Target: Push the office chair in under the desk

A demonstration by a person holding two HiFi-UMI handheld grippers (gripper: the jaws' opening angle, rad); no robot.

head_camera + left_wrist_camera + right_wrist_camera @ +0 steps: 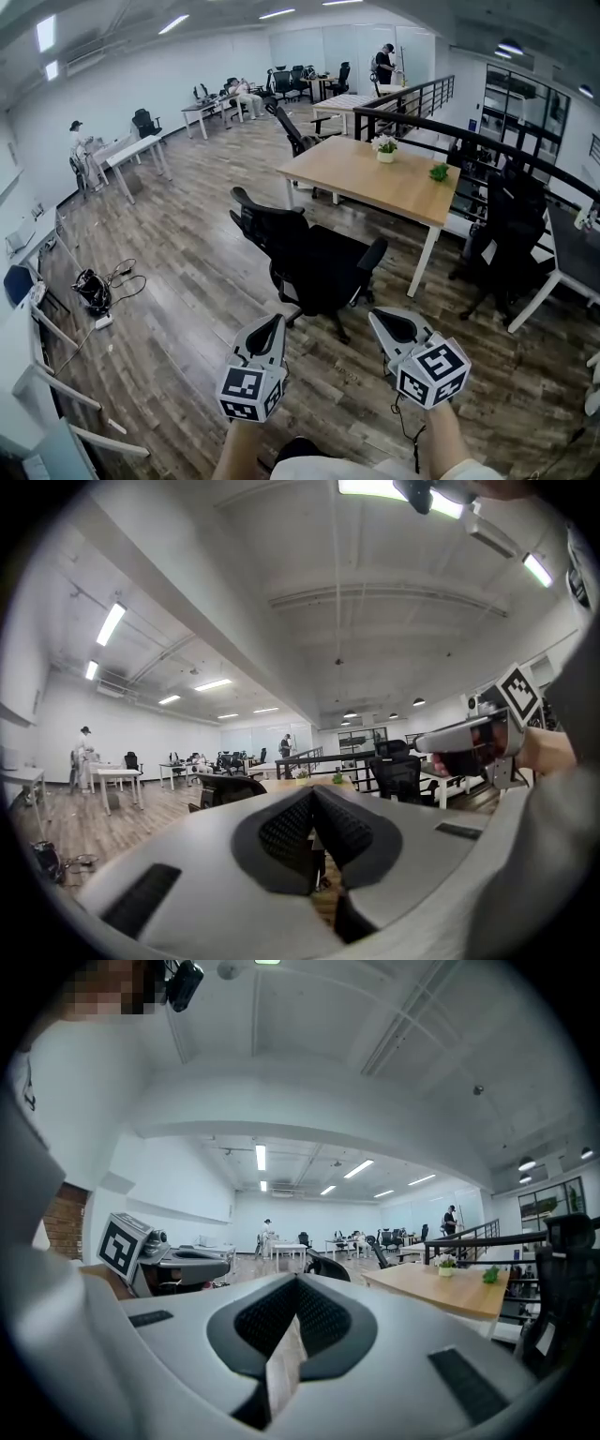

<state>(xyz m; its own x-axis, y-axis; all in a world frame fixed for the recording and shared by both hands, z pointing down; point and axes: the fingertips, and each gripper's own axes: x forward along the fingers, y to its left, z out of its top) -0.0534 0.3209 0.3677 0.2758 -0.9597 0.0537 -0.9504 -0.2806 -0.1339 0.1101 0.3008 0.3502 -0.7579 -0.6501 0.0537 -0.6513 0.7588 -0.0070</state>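
Note:
A black office chair (314,267) stands on the wood floor, pulled out from the near left corner of a wooden desk (375,178) with white legs. Its backrest (225,789) points toward me and to the left. My left gripper (265,335) and right gripper (394,327) hover side by side just short of the chair, both shut with nothing between the jaws. In the left gripper view the left gripper (313,810) points over the chair toward the desk (291,785). The right gripper (298,1305) points level, with the desk (441,1288) to its right.
Two small potted plants (384,148) sit on the desk. Another black chair (511,234) stands right of it beside a dark table (572,248). A black railing (422,98) runs behind. Cables and a bag (94,291) lie on the floor at left. People sit and stand at far desks.

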